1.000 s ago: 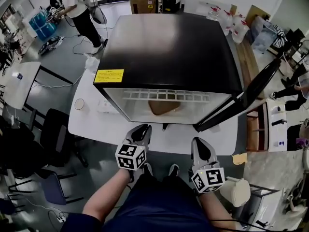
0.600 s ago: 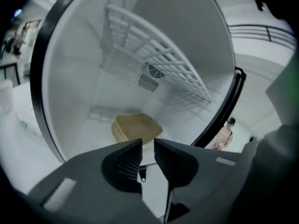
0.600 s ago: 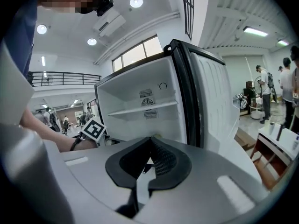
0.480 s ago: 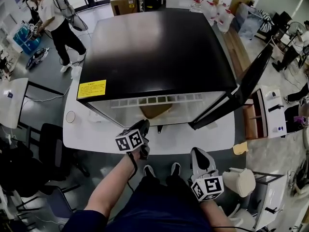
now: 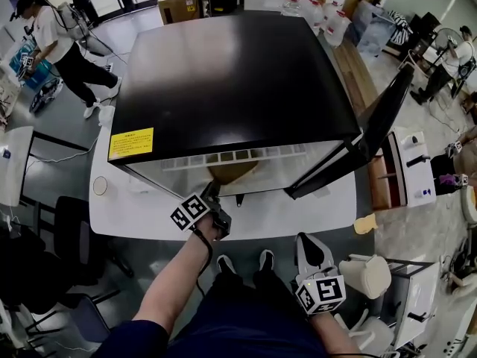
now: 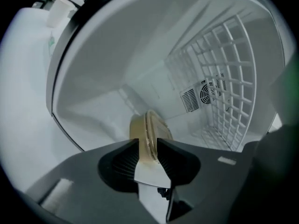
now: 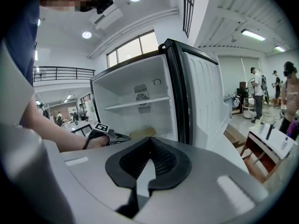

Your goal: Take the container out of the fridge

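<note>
A black mini fridge (image 5: 231,73) stands on a white table (image 5: 313,207), its door (image 5: 373,136) swung open to the right. A flat tan container (image 5: 232,172) lies on the fridge floor near the front. My left gripper (image 5: 211,194) reaches into the opening, rolled onto its side. In the left gripper view the container (image 6: 150,127) shows edge-on in line with the gap of the left gripper (image 6: 148,144). Its jaws have just been opening and the pads do not press on it. My right gripper (image 5: 313,248) hangs back near my body. The right gripper (image 7: 150,140) is shut on nothing.
A white wire shelf (image 5: 223,157) spans the fridge's upper front. A round white disc (image 5: 100,186) lies on the table's left end. A dark chair (image 5: 74,230) stands at the left and a beige seat (image 5: 365,274) at the right. A person (image 5: 56,39) walks at the back left.
My left gripper has gone forward from the table's front edge into the fridge opening, rolling onto its side. The right gripper has drawn back a little towards my body.
</note>
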Demonstrator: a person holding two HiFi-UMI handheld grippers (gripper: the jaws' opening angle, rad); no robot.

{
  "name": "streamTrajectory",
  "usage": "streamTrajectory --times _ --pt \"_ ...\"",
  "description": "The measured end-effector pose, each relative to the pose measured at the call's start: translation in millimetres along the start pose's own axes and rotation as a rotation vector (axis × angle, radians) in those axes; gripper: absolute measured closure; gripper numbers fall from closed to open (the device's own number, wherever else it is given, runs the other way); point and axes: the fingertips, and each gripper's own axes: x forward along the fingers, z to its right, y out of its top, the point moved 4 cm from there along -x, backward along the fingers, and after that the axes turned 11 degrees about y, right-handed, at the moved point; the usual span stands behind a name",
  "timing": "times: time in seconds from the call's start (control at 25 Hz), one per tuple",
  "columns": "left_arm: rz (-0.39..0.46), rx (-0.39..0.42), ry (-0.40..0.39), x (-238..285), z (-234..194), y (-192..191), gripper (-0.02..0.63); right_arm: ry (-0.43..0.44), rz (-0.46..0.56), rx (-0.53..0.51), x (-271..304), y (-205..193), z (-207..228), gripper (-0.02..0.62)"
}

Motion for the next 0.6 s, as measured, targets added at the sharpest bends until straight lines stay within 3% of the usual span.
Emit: streamTrajectory --times 0.28,0.6 --pt "-0.024 -0.028 -0.043 8 3 -3 0.526 -0.015 -0.027 -0.008 -5 -7 3 0.589" --pt "-0.017 -0.114 -0.039 -6 -6 -7 0.551 0.036 -0.048 0.031 4 -14 -3 0.589"
